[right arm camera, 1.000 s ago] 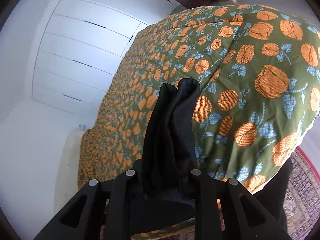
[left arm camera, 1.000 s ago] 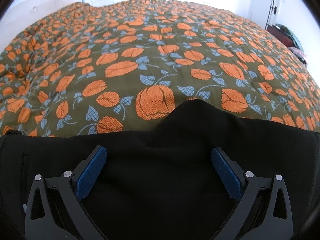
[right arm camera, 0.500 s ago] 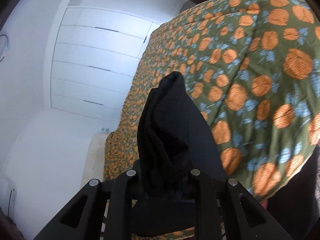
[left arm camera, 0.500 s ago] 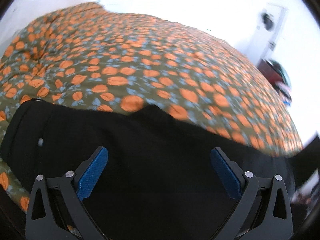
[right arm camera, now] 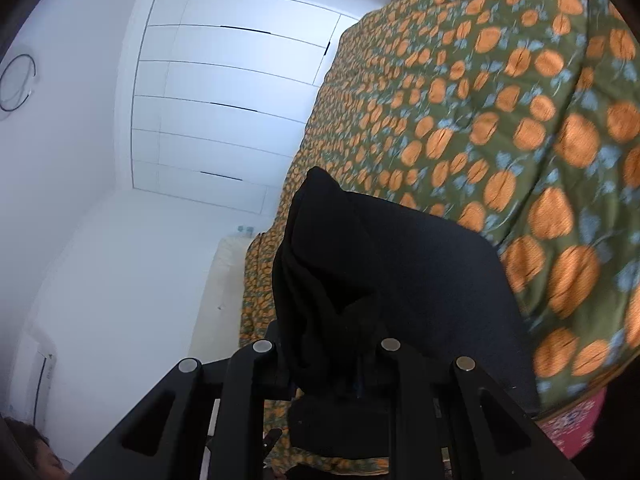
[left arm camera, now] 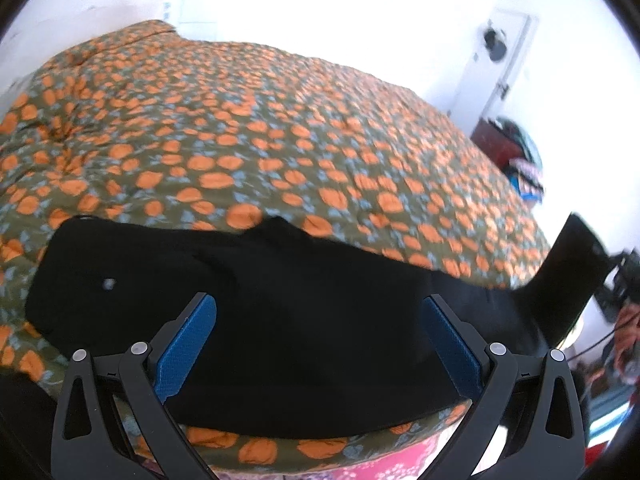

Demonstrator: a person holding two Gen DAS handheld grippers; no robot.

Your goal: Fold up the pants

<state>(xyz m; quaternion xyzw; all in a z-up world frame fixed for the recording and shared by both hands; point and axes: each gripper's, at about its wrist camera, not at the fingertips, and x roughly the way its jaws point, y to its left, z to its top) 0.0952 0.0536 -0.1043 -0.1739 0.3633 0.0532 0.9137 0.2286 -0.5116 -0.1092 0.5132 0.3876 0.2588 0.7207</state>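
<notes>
Black pants [left arm camera: 304, 320] lie across the near edge of a bed with an olive cover printed with orange flowers [left arm camera: 248, 148]. My left gripper [left arm camera: 316, 344] is open, its blue pads wide apart above the pants' waist part, holding nothing. At the far right of the left wrist view the pants rise off the bed toward my other gripper [left arm camera: 624, 280]. In the right wrist view my right gripper [right arm camera: 328, 356] is shut on a bunched end of the pants [right arm camera: 360, 272], lifted above the bed's edge.
A white wardrobe wall [right arm camera: 224, 104] stands beyond the bed. A white door [left arm camera: 496, 64] and a dark cabinet with clutter [left arm camera: 516, 156] are at the far right. A red patterned rug [left arm camera: 360, 460] lies below the bed's edge.
The left gripper has pulled back and up from the pants, still open, showing more of them. The right gripper, still shut on the pants' end, has lifted and swung.
</notes>
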